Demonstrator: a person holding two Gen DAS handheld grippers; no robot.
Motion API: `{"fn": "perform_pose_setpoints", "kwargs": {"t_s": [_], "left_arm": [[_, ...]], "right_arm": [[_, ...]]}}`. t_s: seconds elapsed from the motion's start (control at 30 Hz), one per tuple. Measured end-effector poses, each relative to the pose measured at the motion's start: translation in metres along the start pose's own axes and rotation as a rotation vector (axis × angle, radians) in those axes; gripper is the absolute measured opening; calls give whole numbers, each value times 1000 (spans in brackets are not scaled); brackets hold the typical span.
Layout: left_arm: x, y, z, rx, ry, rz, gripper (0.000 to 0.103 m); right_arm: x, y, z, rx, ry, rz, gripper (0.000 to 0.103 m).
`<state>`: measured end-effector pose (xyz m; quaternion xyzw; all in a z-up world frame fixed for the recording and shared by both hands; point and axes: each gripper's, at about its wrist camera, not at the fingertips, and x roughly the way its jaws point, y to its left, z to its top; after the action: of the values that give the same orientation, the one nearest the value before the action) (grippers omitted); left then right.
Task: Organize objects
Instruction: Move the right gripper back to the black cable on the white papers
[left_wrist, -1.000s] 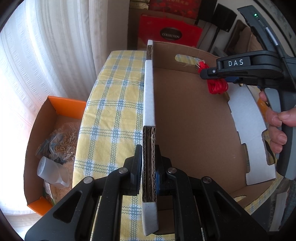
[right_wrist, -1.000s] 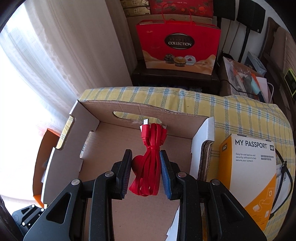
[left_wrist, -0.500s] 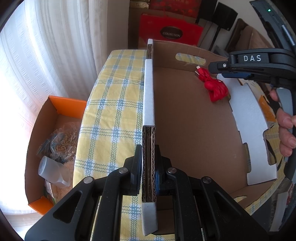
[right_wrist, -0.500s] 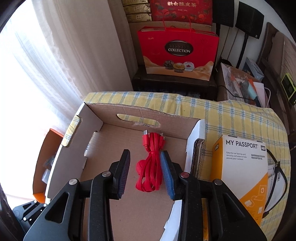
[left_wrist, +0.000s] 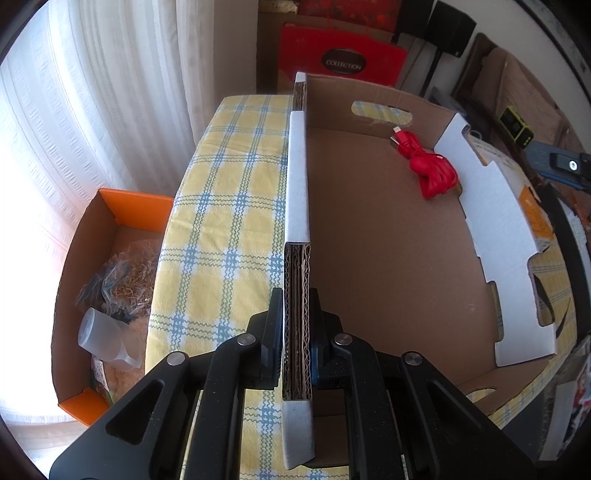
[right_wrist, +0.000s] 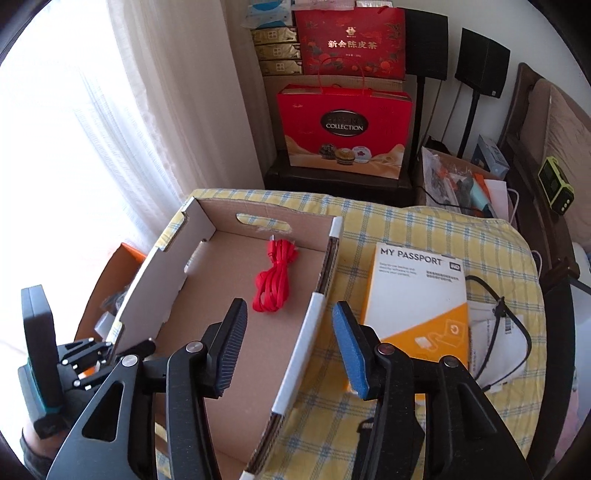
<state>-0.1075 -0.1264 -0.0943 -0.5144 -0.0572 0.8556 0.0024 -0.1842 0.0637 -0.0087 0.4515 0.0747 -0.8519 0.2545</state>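
Left wrist view: the left claw (left_wrist: 295, 332) is clamped tight on the near wall of the cardboard box (left_wrist: 388, 258), its 2 pads pressing either side of the corrugated edge and steadying the box on the tabletop (left_wrist: 229, 192) with its yellow checked cloth. The red cable (left_wrist: 430, 170), bundled, lies on the box floor in the far corner, close to the wall with the handle slot. An orange box (left_wrist: 136, 206) holding packing scraps sits off the tabletop edge to the left.

Right wrist view: the right claw (right_wrist: 288, 350) hangs above the box's right wall with its jaws opening and nothing between them; the red cable lies well beyond the pads, free on the box floor. The white-and-orange hard drive box (right_wrist: 417, 295) rests on the cloth just right of the cardboard box, and a black cable (right_wrist: 513, 325), possibly lying on a white packet, is beside it.

Progress, as I judge it: 1 item is stowed; the hard drive box and the black cable remain outside.
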Motion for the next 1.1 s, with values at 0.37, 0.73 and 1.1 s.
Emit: {"fn": "perform_pose_setpoints", "kwargs": {"t_s": [0.37,0.73,1.1], "left_arm": [[-1,0,1,-2,9,0,10],[-1,0,0,-6,9,-1,10],[-1,0,-1,-8,10,-1,10]], "right_arm": [[-42,-23,-46,20,-37,3,52],[-44,-83,-105,150,11,-64,52],[-38,-124,-143,267,43,-71,52]]}}
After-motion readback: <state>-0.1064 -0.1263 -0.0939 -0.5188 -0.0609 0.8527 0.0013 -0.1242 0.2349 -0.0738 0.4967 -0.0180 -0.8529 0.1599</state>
